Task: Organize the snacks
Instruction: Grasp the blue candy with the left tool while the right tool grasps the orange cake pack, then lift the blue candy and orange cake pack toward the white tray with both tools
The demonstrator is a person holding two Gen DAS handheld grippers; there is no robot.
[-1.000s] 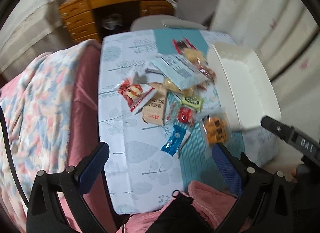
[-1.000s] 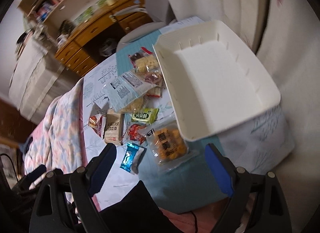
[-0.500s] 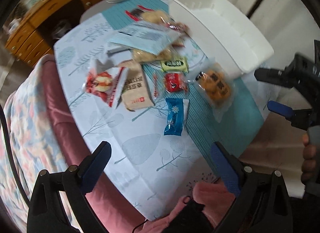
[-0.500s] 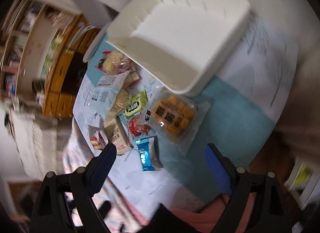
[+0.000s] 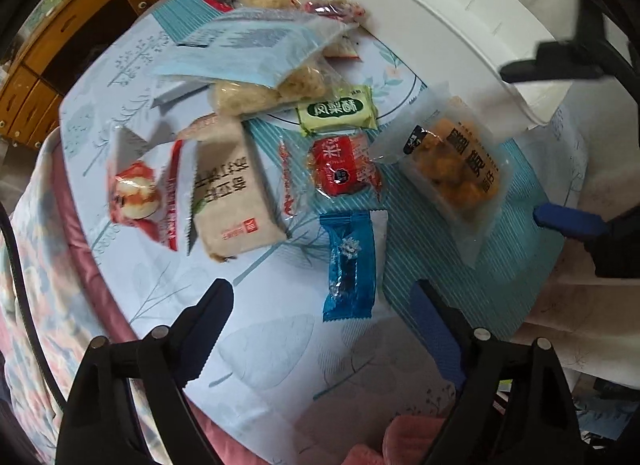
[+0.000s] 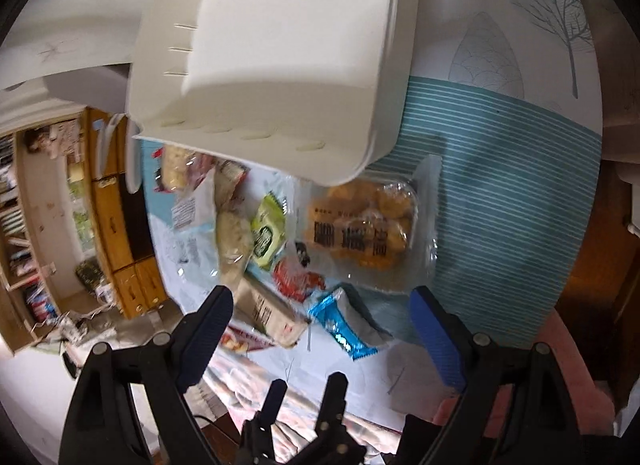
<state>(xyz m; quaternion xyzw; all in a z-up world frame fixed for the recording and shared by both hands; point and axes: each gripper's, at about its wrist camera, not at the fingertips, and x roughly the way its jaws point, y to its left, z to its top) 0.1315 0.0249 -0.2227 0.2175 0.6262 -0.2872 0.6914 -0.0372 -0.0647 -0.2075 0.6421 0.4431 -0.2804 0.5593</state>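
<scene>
- Claws first: the left claw (image 5: pixel 320 313) points down over the bench's near edge, its jaws closing with only air between them and the blue wrapper just beyond its tips.
- Right claw (image 6: pixel 320 317) stands released and wide, nothing between its blue pads; in the left wrist view it shows at the bench's right edge, beside the orange pack.
- Bench (image 5: pixel 280 345) wears a pale tree-print cloth with a teal striped band.
- Blue snack wrapper (image 5: pixel 349 265) lies nearest the near edge, on the seam between the print and the teal band.
- Red snack packet (image 5: pixel 340 167) sits just beyond the blue one; a beige cracker pack (image 5: pixel 232 193) lies to its left, partly over a red-and-white pouch (image 5: pixel 140 193).
- Clear pack of orange puffs (image 5: pixel 456 169) rests on the teal band towards the right edge, one end tucked under the basket's rim.
- Green pastry packet (image 5: pixel 338 110) lies beyond the red one, touching a heap of clear bags under a pale blue pouch (image 5: pixel 248 49).
- White plastic basket (image 5: pixel 420 25) stands at the far right corner, holding no snacks.
</scene>
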